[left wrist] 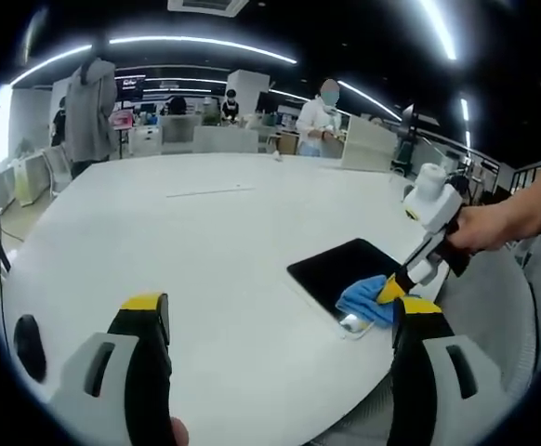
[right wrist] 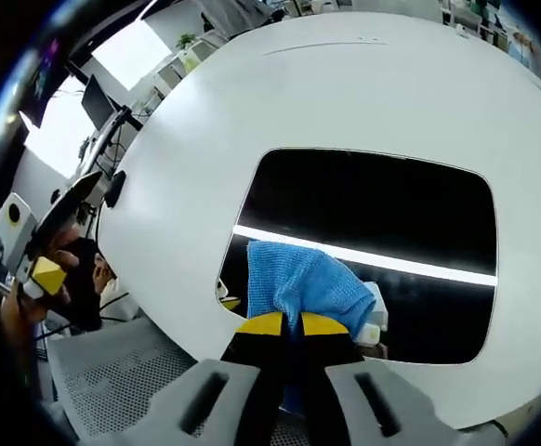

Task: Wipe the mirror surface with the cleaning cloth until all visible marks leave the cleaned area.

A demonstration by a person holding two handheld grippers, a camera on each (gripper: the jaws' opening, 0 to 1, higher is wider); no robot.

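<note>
A dark rectangular mirror (left wrist: pixel 340 270) (right wrist: pixel 373 214) lies flat on the white table, near its right edge in the left gripper view. A blue cleaning cloth (left wrist: pixel 365 299) (right wrist: pixel 298 283) rests on the mirror's near corner. My right gripper (right wrist: pixel 283 323) is shut on the blue cloth and presses it to the glass; it enters the left gripper view from the right (left wrist: pixel 396 288), held by a hand. My left gripper (left wrist: pixel 275 311) stands open above the bare table, left of the mirror, holding nothing. A ceiling light reflects as a bright stripe across the mirror.
The white table (left wrist: pixel 187 251) stretches wide to the left and back. A small dark object (left wrist: pixel 29 344) lies near its left edge. Several people stand among desks behind the table. Grey mesh floor (right wrist: pixel 103 372) lies beyond the near table edge.
</note>
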